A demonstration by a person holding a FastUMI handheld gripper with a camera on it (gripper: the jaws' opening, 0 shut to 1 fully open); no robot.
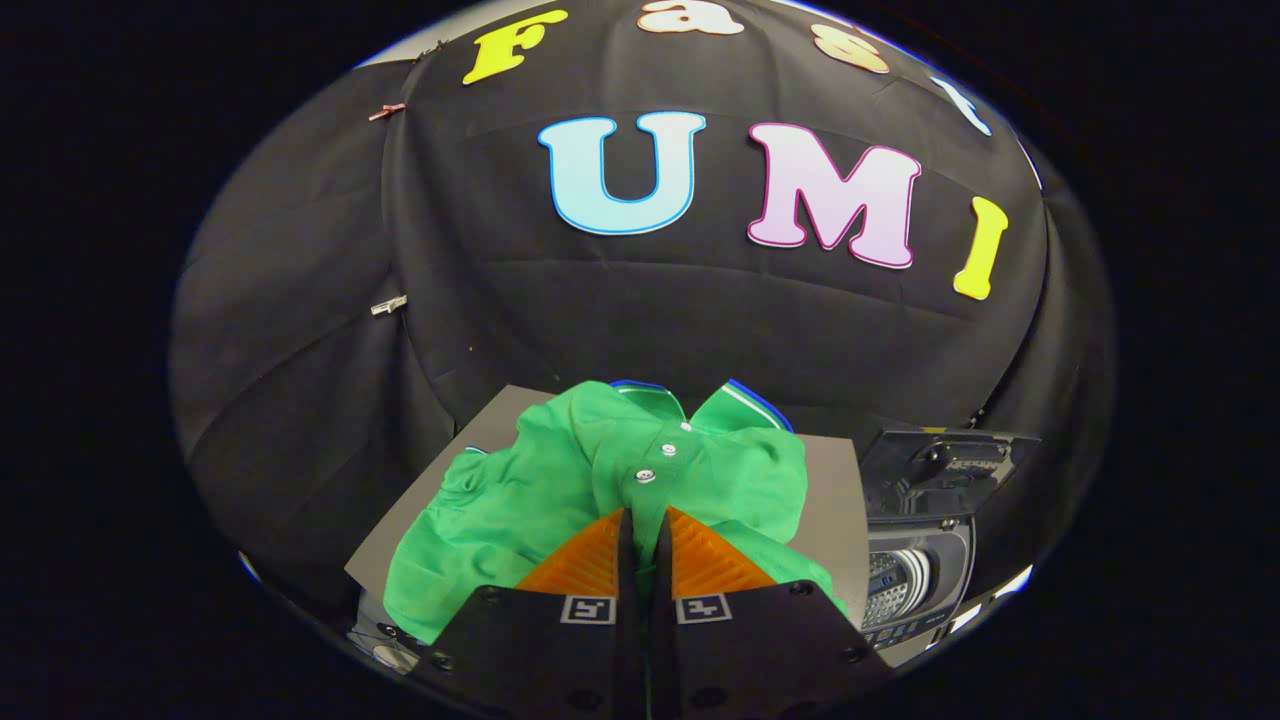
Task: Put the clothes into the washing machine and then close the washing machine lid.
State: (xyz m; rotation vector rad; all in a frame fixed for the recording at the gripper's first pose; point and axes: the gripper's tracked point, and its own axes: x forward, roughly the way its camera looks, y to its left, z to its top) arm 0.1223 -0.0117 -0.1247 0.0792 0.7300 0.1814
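In the gripper view, the near part of the crumpled green polo shirt with white buttons and a blue-edged collar (560, 490) is hidden behind the gripper (643, 520), so where its hem lies cannot be made out. The two fingers stand almost together, with only a thin slit between them, and a sliver of green fabric seems to show in that slit lower down; whether both fingers press on the cloth cannot be told.

The shirt lies spread over a flat grey board (830, 480), its collar on the far side from the fingers and its button placket just ahead of the fingertips. Black cloth walls close the booth behind the board.

Beside the board, to the right of the fingers, stands a small grey toy washing machine (915, 575) with its dark lid (945, 460) raised upright; the ribbed drum inside shows only partly.
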